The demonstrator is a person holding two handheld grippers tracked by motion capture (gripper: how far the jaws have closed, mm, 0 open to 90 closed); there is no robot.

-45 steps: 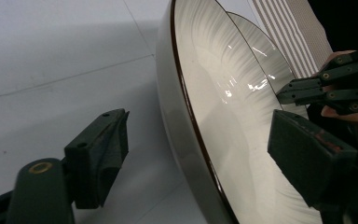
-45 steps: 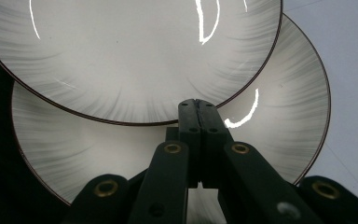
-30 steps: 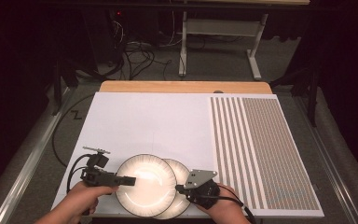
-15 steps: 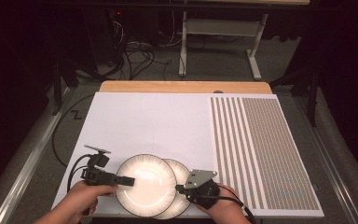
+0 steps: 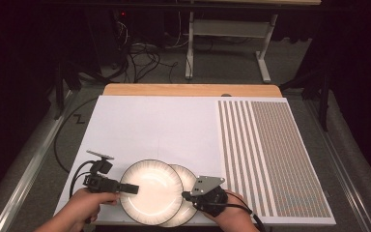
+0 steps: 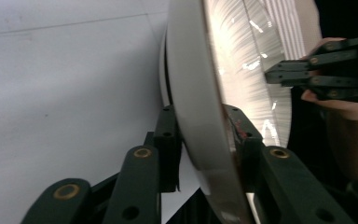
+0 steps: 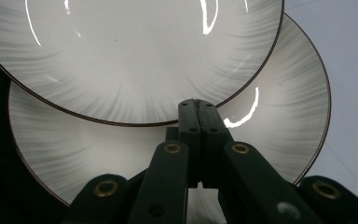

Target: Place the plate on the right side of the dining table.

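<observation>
Surface: white tabletop [image 5: 164,125], dark room behind.
Left gripper [image 5: 128,188]: jaws just closing, clamping the upper black-rimmed white ceramic plate [image 5: 152,191] at nine o'clock.
Right gripper [image 7: 198,109]: jaws closed, empty, resting above the lower matching plate [image 7: 279,116].
Risk: my one-sided rim grip may let the upper plate tip and slip, striking the lower.

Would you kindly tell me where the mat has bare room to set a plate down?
Free: the white mat between the plates and the wooden edge, left of the striped panel. Crowded: the near edge.
</observation>
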